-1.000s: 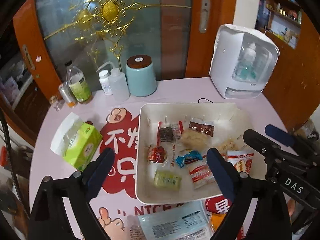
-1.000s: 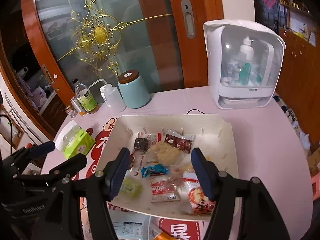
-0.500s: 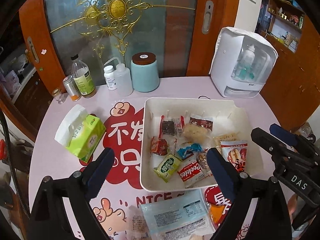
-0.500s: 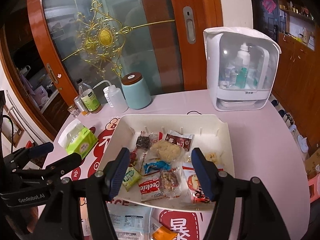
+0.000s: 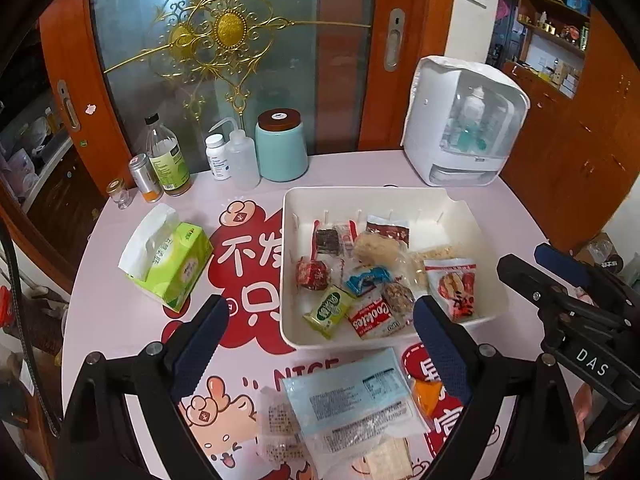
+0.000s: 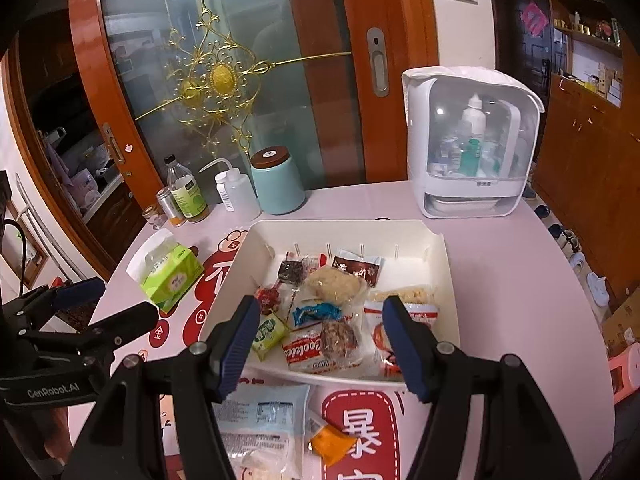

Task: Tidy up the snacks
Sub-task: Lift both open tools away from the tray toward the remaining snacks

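A white tray (image 5: 400, 200) on the pink table holds several wrapped snacks, among them a green packet (image 5: 329, 310), a red "Cookies" packet (image 5: 374, 317) and a red-and-white packet (image 5: 454, 286). The tray also shows in the right wrist view (image 6: 344, 232). A pale blue packet (image 5: 352, 396), an orange packet (image 5: 430, 396) and clear-wrapped snacks lie on the table in front of the tray. My left gripper (image 5: 320, 344) is open and empty above the tray's near edge. My right gripper (image 6: 318, 348) is open and empty over the tray's front.
A green tissue pack (image 5: 170, 260) lies left of the tray. Bottles (image 5: 166, 160), a teal canister (image 5: 281, 146) and a white dispenser box (image 5: 464, 124) stand along the back. The table's edge curves at the right (image 6: 592, 340).
Both grippers have pulled back and up from the tray. More of the table and the packets in front of the tray have come into view. Both stay open.
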Motion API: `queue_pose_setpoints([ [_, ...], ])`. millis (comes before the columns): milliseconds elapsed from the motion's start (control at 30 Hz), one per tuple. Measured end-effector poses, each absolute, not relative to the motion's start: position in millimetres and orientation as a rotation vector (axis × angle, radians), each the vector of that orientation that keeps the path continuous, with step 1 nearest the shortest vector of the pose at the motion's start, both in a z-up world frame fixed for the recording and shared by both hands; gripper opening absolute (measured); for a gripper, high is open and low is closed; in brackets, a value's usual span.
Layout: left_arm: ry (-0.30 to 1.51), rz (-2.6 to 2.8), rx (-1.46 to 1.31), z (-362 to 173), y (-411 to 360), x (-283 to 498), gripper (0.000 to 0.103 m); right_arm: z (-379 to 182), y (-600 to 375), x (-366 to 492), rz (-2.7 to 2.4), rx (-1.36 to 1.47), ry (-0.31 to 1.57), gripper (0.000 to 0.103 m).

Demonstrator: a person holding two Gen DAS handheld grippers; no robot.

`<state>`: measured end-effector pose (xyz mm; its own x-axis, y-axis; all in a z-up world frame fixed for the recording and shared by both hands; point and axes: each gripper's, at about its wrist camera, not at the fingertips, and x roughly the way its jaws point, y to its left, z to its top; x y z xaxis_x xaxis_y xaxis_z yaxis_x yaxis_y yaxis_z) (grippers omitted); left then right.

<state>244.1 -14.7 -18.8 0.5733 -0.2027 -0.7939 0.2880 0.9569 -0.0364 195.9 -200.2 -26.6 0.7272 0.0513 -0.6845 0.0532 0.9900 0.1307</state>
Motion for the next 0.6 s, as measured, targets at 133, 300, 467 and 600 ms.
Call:
queue_pose_setpoints([
  [133, 0.915, -0.315, 0.101, -17, -9, 227, 0.093, -26, -197, 180, -0.008, 0.135, 0.75, 0.065],
  [300, 0.912, -0.342, 0.102, -18, -1, 208, 0.093, -30, -192, 155, -0.019, 0.113, 0.744, 0.065],
  [467, 0.894, -0.368, 0.111, -20, 9, 186, 0.093, -41, -192, 129, -0.024, 0.11, 0.749, 0.065],
  [600, 0.897, -0.375, 0.129, -33, 18, 169, 0.093, -54, -190, 111, -0.021, 0.104, 0.764, 0.065],
])
